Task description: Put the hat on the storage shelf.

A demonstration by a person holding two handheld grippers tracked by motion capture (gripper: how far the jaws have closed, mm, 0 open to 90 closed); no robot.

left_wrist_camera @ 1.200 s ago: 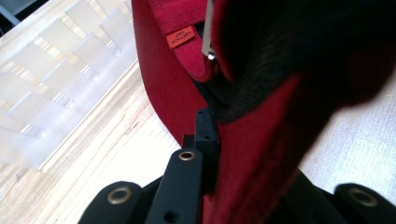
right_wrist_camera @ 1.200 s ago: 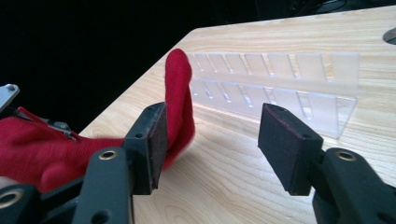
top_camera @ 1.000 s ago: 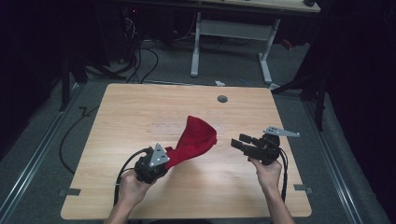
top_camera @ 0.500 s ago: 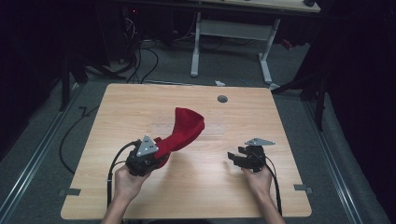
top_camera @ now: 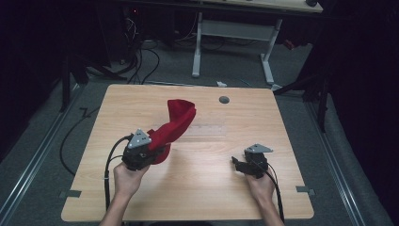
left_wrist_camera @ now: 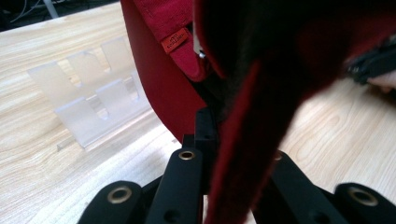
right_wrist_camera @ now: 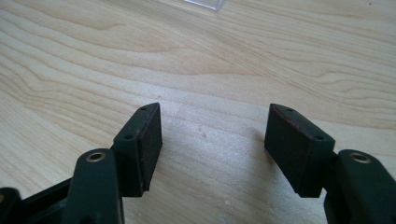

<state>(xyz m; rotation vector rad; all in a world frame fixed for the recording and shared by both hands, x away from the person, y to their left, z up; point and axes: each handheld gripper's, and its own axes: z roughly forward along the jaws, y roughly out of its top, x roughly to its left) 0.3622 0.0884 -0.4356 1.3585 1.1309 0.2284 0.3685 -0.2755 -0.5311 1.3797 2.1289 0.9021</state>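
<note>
A red cloth cap or bag [top_camera: 176, 125] hangs from my left gripper [top_camera: 155, 153], lifted above the wooden table [top_camera: 207, 188] at centre left. In the left gripper view the red fabric [left_wrist_camera: 168, 70] with a small orange label drapes over the jaws, which are shut on it. My right gripper [top_camera: 237, 165] rests low near the table's right front. The right gripper view shows my right gripper [right_wrist_camera: 212, 140] open over bare wood, with nothing between its fingers [right_wrist_camera: 144, 140].
A clear plastic stand [top_camera: 207, 129] lies on the table behind the cloth, also as a clear slotted stand [left_wrist_camera: 88, 105] in the left gripper view. A grey cable grommet [top_camera: 224, 100] sits near the far edge. Desk legs and cables stand beyond the table.
My left gripper has drawn the red cloth back toward the left front. My right gripper has pulled away from the cloth, down to the right front of the table.
</note>
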